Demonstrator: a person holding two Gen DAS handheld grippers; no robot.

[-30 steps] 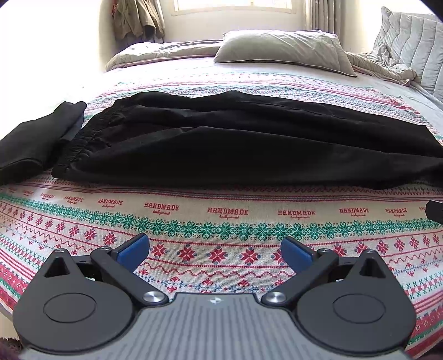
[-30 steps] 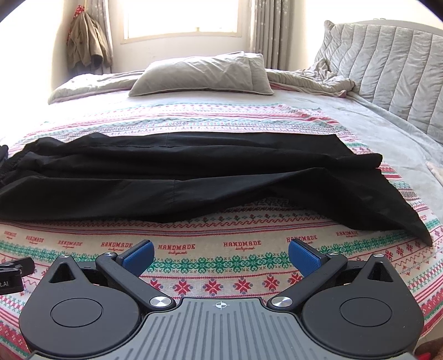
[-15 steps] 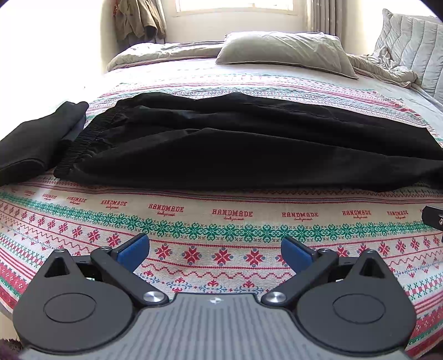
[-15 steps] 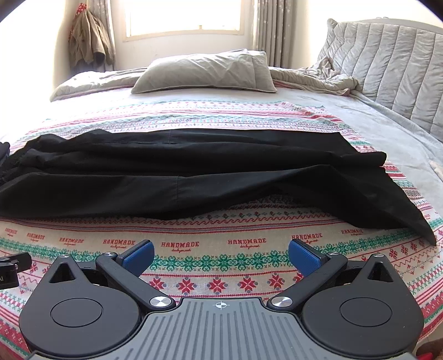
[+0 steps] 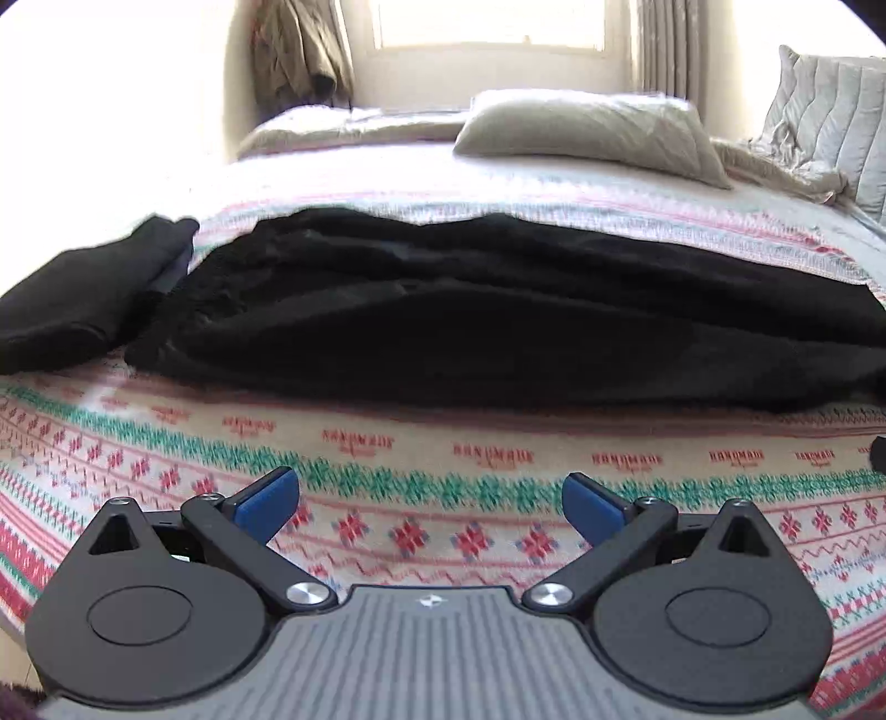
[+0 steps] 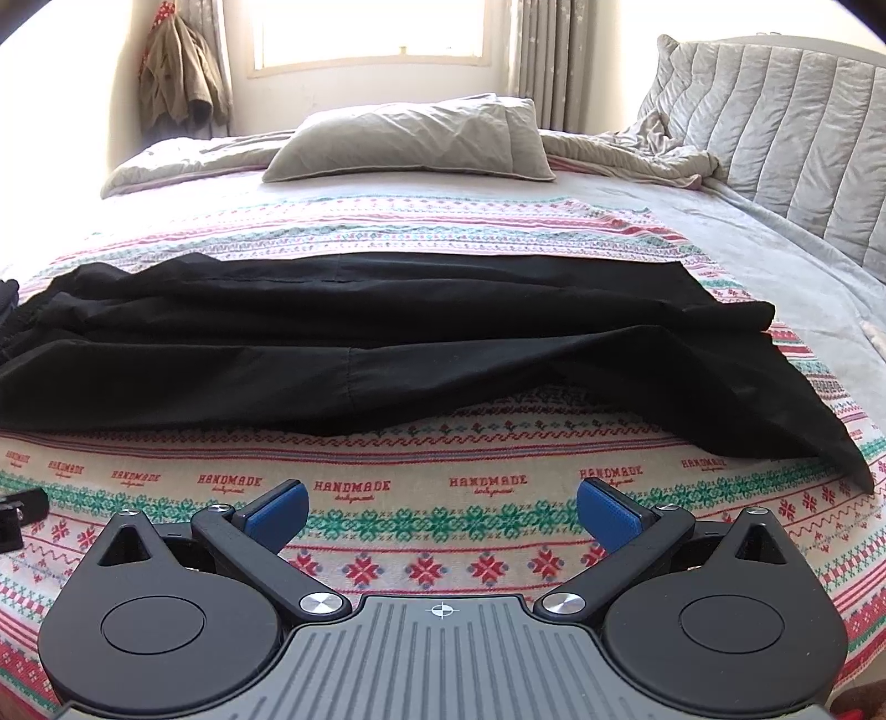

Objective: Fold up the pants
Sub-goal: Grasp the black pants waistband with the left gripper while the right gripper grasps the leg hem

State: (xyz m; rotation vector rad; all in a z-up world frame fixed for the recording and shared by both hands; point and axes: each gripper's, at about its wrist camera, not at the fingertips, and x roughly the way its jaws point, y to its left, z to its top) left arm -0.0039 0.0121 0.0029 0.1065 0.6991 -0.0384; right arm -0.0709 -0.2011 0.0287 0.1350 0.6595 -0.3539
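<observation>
Black pants of thin, matte woven cloth, laid lengthwise across a patterned blanket; waistband gathered and ruffled at the left end, legs running rightward, softly creased, with the nearer leg hem tapering to a point at the right edge. Blanket knit-textured, banded in red, green and cream, with snowflake motifs and repeated red "HANDMADE" lettering. Second dark garment, folded into a compact block, just beside the waistband on the left. Grey pillow, rumpled grey quilt and quilted, channel-stitched headboard beyond; olive jacket hanging in the corner by a bright window. Left gripper: black plastic linkage arms on round discs, ribbed grey body, blue rubber pads; jaws spread wide, nothing between them, poised above bare blanket short of the near edge of the pants, toward the waistband half; left wrist view blurred. Right gripper: same build, blue pads well apart, empty, likewise over bare blanket in front of the near leg, toward the hem half. Pants directly ahead of both sets of jaws, apart from them, separated by the lettered band.
</observation>
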